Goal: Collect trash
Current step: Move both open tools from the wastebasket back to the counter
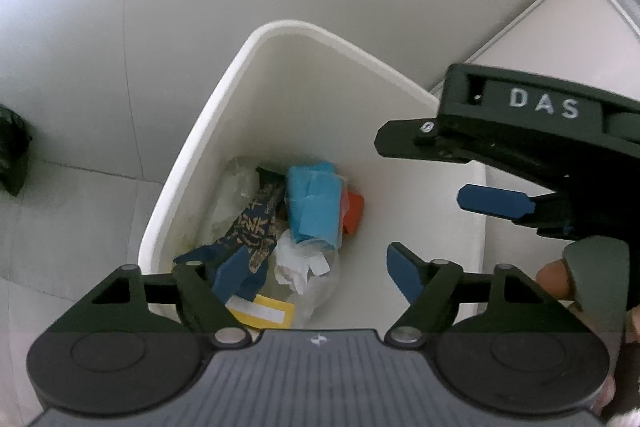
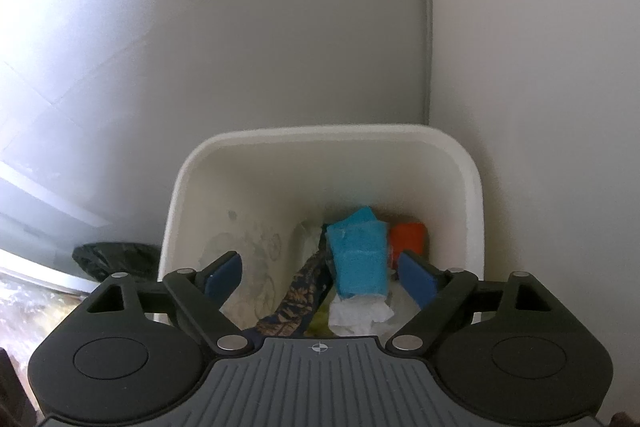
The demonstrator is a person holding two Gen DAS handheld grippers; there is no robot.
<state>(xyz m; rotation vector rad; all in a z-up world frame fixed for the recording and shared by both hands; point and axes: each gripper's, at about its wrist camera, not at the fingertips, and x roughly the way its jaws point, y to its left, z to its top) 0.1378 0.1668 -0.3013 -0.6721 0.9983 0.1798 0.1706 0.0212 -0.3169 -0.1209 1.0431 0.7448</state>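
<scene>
**Both grippers spread over the bin, trash inside**

Grey-white wall (image 2: 280, 27) and pale tiled floor (image 1: 60, 227) fill the background. White rectangular plastic waste bin (image 2: 472, 187) stands against the wall, open top, both cameras looking down into it. Crumpled black plastic bag (image 2: 116, 259) lies on the floor beside the bin, apart from it.

Left gripper (image 1: 320, 273): jaws wide, nothing between the blue pads, hanging above the bin mouth. Right gripper (image 2: 320, 277): also wide, empty, above the same bin; it shows from the side in the left view, with fingertips of the person's hand (image 1: 556, 279) on its handle.

Trash sits at the bin bottom: light-blue folded paper packet (image 2: 360, 259), dark patterned blue-and-gold wrapper (image 1: 256, 227), crumpled white tissue (image 1: 304, 263), clear plastic film (image 1: 236, 187), yellow card with white label (image 1: 264, 313), small orange-red piece (image 2: 408, 237).

Step, as judged: a drop into the bin looks finished, pads free. Next move likely calls for backing both grippers away from the rim and finding the next item, possibly the black bag.
</scene>
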